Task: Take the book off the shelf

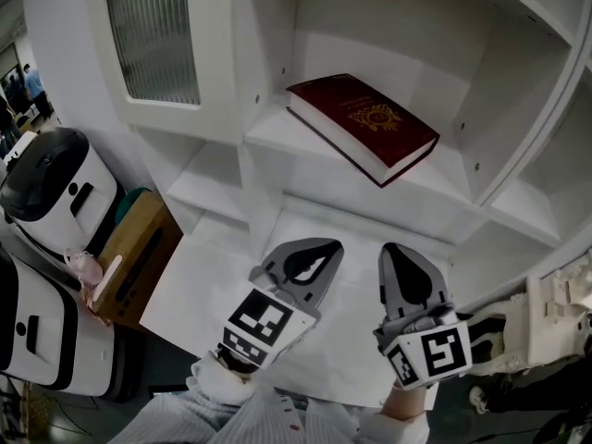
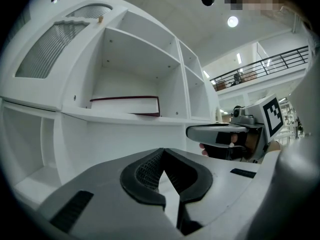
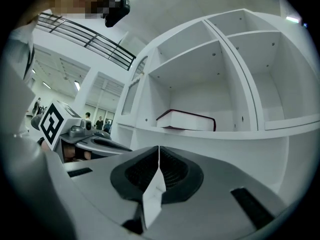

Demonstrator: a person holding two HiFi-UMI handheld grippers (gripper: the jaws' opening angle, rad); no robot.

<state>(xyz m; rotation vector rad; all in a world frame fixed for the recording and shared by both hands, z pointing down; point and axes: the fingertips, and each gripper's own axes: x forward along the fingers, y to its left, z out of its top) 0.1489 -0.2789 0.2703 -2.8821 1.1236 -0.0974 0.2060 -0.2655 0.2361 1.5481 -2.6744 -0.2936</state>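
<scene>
You face a white shelf unit [image 1: 277, 132] [image 2: 125, 118] [image 3: 225, 133] with open compartments split by upright dividers. One dark red book [image 1: 363, 126] [image 2: 125, 105] [image 3: 186, 120] lies flat on the middle board, cover up, gold emblem on top. It sits skewed to the board's front edge, with one corner close to that edge and white page edges showing on the near side. The book touches neither divider. A wider white ledge [image 1: 213, 285] runs below, nearer to you.

A big lab or workshop hall: high ceiling [image 2: 165, 4] with a round lamp [image 2: 232, 21], a railed gallery [image 2: 265, 64] at two o'clock in the left gripper view, white machines [image 1: 55, 188] at nine o'clock of the shelf unit [image 1: 270, 135] in the head view, people [image 3: 99, 122] far off.
</scene>
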